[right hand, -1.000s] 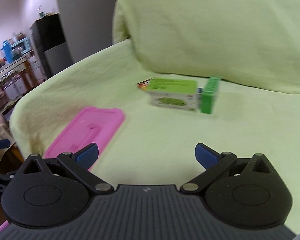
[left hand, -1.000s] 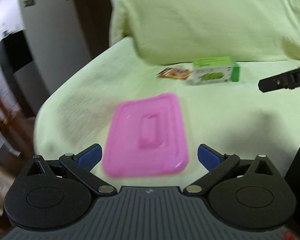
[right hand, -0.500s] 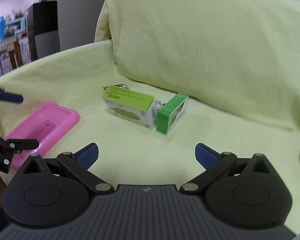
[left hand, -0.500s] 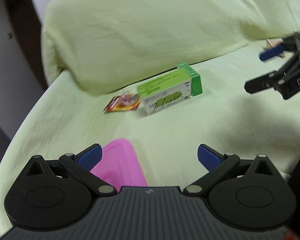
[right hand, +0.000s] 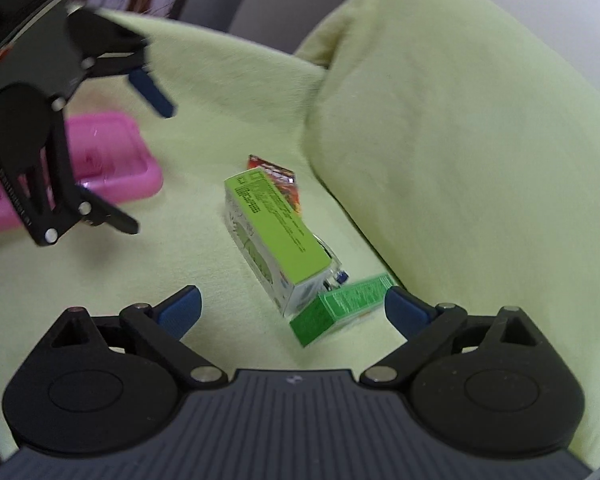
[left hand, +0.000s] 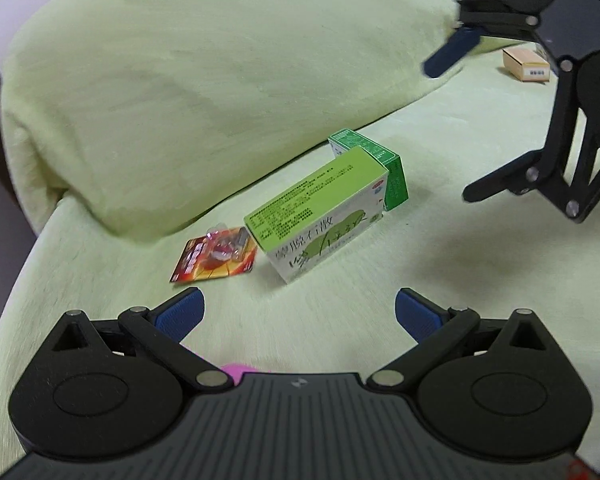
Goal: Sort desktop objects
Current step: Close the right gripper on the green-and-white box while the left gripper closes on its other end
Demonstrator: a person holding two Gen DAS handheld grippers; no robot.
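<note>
The pink tray [right hand: 112,160] lies at left, seemingly empty. The red packet [left hand: 214,258], light-green box [left hand: 320,216] and dark-green box [left hand: 380,164] cluster unsorted on the couch cover [left hand: 440,272]. Left gripper [left hand: 298,314] and right gripper [right hand: 292,310] fingers are spread, empty.

We find on the cover [left hand: 440,264], before the cushion [left hand: 180,80]: a large box [left hand: 320,208] lying centre, a foil packet [left hand: 214,258] touching its left end, a small box [left hand: 380,164] at its right end, a tray [right hand: 112,160] nearer left, a carton [left hand: 526,65] far right.
</note>
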